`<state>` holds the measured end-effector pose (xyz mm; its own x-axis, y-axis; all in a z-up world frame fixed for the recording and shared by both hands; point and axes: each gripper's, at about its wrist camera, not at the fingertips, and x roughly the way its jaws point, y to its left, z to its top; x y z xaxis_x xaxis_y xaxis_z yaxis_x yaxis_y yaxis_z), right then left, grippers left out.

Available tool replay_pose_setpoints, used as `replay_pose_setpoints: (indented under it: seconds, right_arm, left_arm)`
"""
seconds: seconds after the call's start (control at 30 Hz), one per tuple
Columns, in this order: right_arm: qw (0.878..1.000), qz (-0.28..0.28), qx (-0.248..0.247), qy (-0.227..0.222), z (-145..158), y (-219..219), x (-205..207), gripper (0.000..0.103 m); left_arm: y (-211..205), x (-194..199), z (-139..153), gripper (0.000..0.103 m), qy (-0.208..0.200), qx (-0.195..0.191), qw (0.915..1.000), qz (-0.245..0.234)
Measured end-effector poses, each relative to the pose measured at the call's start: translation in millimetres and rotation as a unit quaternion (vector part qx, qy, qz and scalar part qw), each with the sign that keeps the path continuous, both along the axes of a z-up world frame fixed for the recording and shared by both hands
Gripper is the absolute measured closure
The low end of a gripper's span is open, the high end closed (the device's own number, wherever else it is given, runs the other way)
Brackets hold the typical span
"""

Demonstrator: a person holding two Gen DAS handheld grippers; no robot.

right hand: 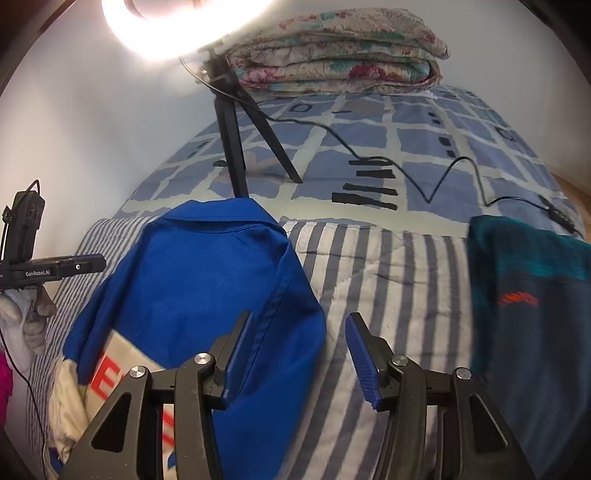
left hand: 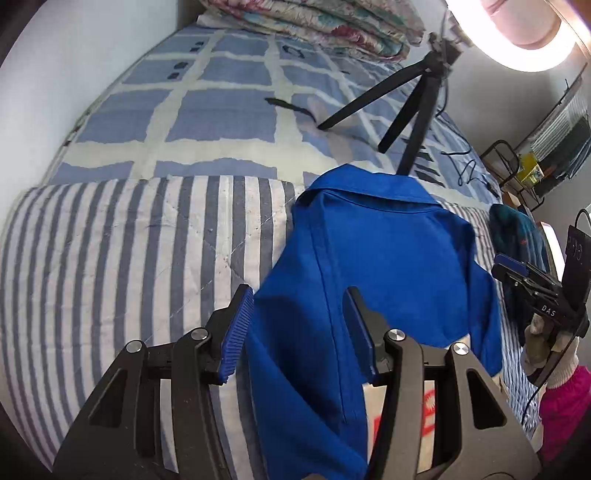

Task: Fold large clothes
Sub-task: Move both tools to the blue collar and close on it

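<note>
Both grippers spread: left gripper (left hand: 299,332) over blue shirt (left hand: 388,251), right gripper (right hand: 299,347) at its edge. Risk: a one-layer pinch skews the fold.

We see the left gripper (left hand: 295,325) tilted down over a blue shirt (left hand: 373,266) spread collar-up on a striped quilt (left hand: 129,251), jaws apart with the cloth lying between the pads; whether they press on it we cannot tell. At the right edge the right gripper (left hand: 513,269) shows in a gloved hand (left hand: 550,347). Beyond the shirt a black tripod (left hand: 402,103) stands on the blue checked bedcover (left hand: 207,110), with a folded floral blanket (left hand: 325,22) at the far end.
</note>
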<state>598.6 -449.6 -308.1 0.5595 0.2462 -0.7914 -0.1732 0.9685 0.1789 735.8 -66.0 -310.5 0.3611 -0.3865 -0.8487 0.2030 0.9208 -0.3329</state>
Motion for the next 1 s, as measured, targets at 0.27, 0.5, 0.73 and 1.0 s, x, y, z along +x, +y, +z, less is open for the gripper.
replay_pose_setpoints:
  seconds: [0.27,0.5,0.73,1.0]
  right_arm:
    - [1.0,0.017,0.017,0.015,-32.9,14.5,23.2,0.049]
    - [1.0,0.019,0.01,0.009,-36.8,24.3,21.2,0.079]
    - [0.999,0.028,-0.012,-0.027,-13.4,40.3,9.8,0.098]
    - [0.996,0.039,0.011,-0.079,47.0,43.5,-28.3,0.099]
  left_arm:
    - [-28.0,8.0,-25.0,0.056,-0.005,0.032,0.9985,-0.044]
    - [-43.7,3.4,-23.3,0.096,-0.03,0.057,0.9967,-0.05]
    - [-43.7,-12.7,5.0,0.101,-0.073,0.058,0.9951,-0.036]
    - [-27.2,-54.3,60.9,0.102,-0.117,0.039,0.9919,-0.032]
